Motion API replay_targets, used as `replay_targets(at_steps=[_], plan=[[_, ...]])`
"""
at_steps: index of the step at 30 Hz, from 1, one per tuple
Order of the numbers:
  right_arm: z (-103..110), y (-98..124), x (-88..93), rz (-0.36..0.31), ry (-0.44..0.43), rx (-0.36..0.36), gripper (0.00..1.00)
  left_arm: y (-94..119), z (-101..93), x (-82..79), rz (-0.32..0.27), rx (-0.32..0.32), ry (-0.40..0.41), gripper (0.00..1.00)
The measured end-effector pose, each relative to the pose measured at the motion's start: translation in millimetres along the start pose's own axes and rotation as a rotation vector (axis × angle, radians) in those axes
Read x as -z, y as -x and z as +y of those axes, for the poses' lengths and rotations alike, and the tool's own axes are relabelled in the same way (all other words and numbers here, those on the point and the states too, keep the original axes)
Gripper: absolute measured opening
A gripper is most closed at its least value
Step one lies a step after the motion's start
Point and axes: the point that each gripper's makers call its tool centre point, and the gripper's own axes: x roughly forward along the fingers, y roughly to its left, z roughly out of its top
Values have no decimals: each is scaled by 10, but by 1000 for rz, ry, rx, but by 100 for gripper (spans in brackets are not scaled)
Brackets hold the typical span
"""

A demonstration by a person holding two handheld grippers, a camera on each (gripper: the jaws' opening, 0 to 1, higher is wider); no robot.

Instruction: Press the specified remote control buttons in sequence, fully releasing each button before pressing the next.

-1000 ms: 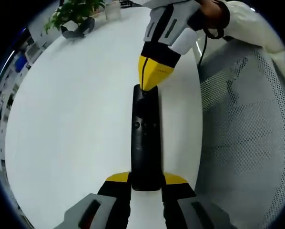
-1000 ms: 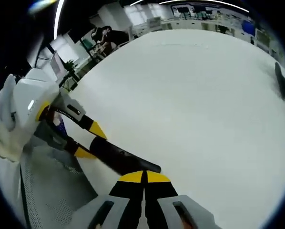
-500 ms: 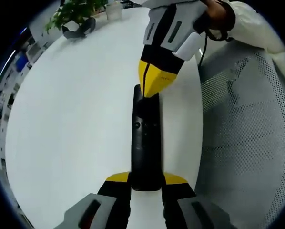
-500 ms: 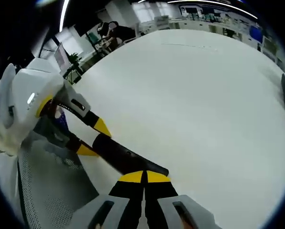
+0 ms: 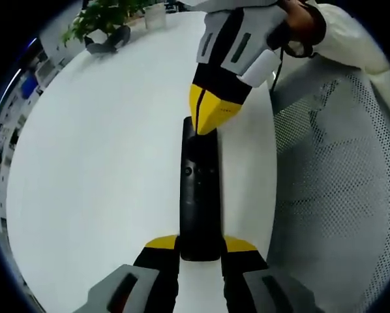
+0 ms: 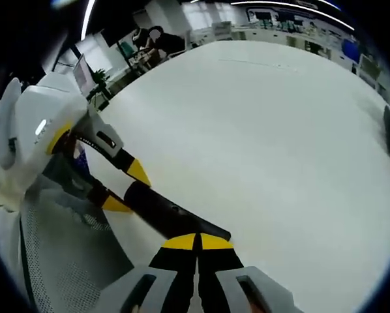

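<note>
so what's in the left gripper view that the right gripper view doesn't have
Left gripper view alone: a potted plant at the far end of the table, and the remote's button face seen lengthwise, clamped in the left claw.

Right gripper view alone: people at desks in the background, and the gloved hand holding the left claw.

Both: the white table, the black remote, the mesh chair, and the shut right claw with its yellow tips at the remote's far end.
</note>
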Motion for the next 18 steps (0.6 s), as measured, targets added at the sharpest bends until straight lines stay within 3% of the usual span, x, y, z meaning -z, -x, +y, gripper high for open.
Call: replay_targets(at_steps=[11, 18], plan=[[-5, 8, -8, -19, -69, 13, 0, 6, -3, 1, -3, -4, -6, 22], [55, -49, -49, -12, -38, 5, 0, 3, -4, 3, 10, -8, -12, 22]])
